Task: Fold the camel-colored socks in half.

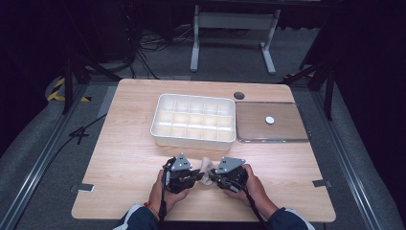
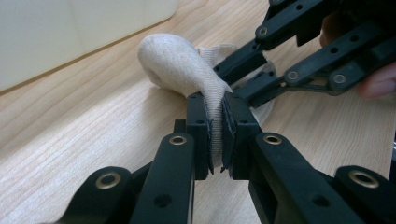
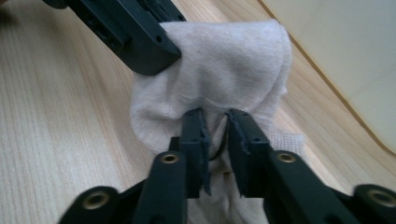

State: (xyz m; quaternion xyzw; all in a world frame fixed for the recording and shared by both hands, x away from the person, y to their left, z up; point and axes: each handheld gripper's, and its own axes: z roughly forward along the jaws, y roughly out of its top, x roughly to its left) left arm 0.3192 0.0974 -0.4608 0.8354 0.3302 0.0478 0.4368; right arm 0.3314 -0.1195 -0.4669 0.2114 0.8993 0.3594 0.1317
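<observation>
Near the front edge of the bench [image 1: 124, 158], a cream sock [image 1: 207, 168] lies between both claws, with bare wood to either side and the white compartment tray [image 1: 193, 139] just behind. The left claw [image 2: 215, 116] is clamped tight on a fold of it. The right claw [image 3: 215, 122], pointing inward, stands slightly parted around the fabric; whether it pinches, I cannot tell.

Your desk [image 1: 129, 158] brightly lit from above in the high view, room around it sunk in near black, white tray [image 1: 193, 119] slightly glaring, soft short shadows under your hands, both gripper views evenly lit, near jaws soft and blurred, cloth [image 2: 180, 65] weave sharp, far background hazy
</observation>
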